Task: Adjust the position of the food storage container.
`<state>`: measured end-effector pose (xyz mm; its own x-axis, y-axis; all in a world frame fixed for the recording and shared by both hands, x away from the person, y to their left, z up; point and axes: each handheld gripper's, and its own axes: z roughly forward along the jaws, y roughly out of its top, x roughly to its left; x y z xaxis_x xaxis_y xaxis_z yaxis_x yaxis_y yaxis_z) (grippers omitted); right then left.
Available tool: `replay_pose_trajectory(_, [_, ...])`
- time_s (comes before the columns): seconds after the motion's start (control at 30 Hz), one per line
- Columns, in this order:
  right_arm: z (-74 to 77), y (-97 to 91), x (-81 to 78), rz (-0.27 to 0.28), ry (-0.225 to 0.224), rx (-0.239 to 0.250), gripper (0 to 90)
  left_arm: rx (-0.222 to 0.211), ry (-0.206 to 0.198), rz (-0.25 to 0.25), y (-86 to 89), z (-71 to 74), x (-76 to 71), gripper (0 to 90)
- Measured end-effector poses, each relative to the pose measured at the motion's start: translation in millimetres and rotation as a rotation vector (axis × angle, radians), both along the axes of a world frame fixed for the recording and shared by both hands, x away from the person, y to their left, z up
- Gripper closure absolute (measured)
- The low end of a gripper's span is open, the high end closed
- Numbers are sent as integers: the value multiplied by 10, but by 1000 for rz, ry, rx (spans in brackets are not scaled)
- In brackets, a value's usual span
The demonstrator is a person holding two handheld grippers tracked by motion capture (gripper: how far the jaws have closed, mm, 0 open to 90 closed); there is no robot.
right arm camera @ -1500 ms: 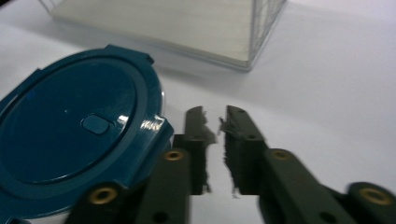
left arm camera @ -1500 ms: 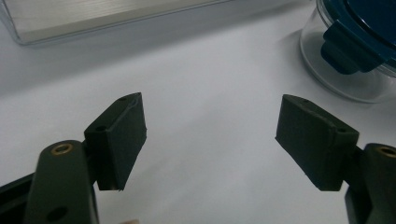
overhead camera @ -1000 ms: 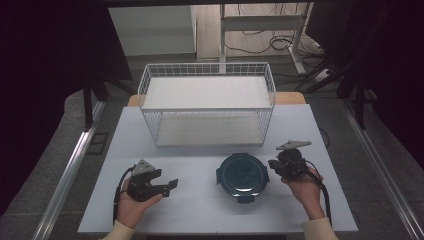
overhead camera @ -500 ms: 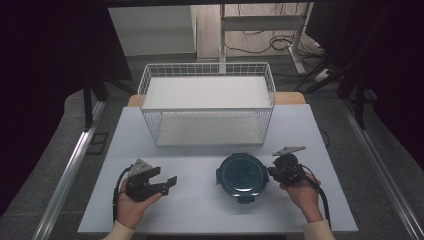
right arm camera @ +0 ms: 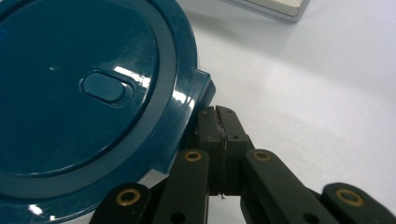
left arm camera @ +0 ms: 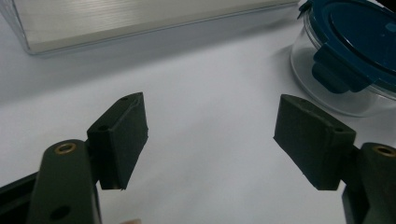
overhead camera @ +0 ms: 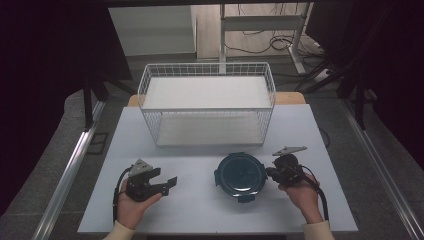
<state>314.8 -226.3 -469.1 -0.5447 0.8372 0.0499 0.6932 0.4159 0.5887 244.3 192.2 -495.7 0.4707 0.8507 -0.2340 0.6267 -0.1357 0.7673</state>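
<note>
At table front | right gripper [overhead camera: 272,172] shifted nearer container [overhead camera: 240,175] | fingers together

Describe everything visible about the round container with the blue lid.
The round container has a clear, glass-like bowl and a glossy dark teal plastic lid with four latch tabs and a small oval button at its centre. The lid is on, with the tab in the left gripper view folded down. It stands upright on the white table, in front of the wire basket. The shut right hand-held gripper sits at its rim beside a latch tab; actual contact cannot be confirmed.
</note>
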Motion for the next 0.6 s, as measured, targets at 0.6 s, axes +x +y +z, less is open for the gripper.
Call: replay_pose_trajectory(0.6, [10, 126, -48, 40, 24, 49, 900, 9, 7, 22, 56, -10, 6, 252])
